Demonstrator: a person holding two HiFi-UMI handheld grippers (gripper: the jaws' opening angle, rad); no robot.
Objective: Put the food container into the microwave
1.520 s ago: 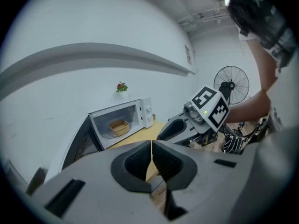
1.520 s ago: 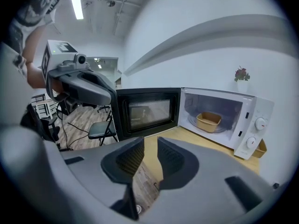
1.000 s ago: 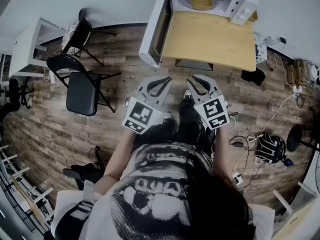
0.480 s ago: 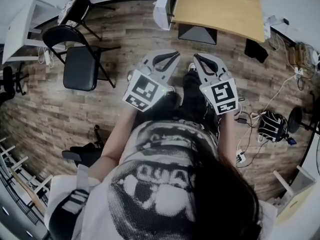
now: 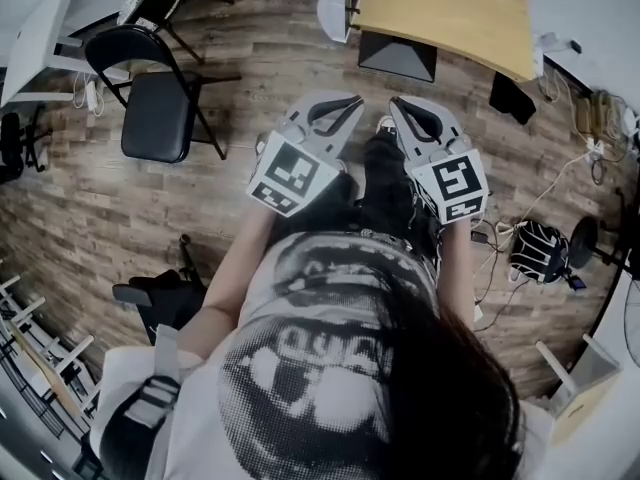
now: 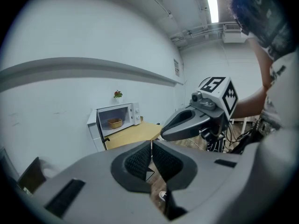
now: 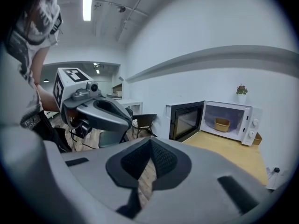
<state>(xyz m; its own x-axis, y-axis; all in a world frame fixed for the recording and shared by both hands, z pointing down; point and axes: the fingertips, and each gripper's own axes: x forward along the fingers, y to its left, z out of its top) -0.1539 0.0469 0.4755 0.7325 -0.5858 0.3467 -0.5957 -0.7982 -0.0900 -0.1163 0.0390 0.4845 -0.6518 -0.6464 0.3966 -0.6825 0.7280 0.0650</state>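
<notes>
Head view: left gripper (image 5: 338,108) and right gripper (image 5: 405,110) are side by side over the wood floor (image 5: 100,218), with one wooden table (image 5: 450,13) up ahead.

Left gripper view: jaws pressed together, nothing in them. There's one microwave (image 6: 122,113) on the table with its door (image 6: 99,129) open, and one food container (image 6: 114,123) sitting inside.

Right gripper view: jaws together too, empty. Same single container in the open microwave.

Brown wood planks make up the floor (image 5: 90,218). A black folding chair (image 5: 155,113) stands on it, near a white desk (image 5: 35,53) at the room's edge. A light wooden tabletop (image 5: 450,18) sits against the plain white wall (image 6: 60,27), along which a grey ledge (image 6: 93,65) runs. Cables (image 5: 565,193) trail over the floor at the right. A strip light (image 6: 214,3) glows on the ceiling.
</notes>
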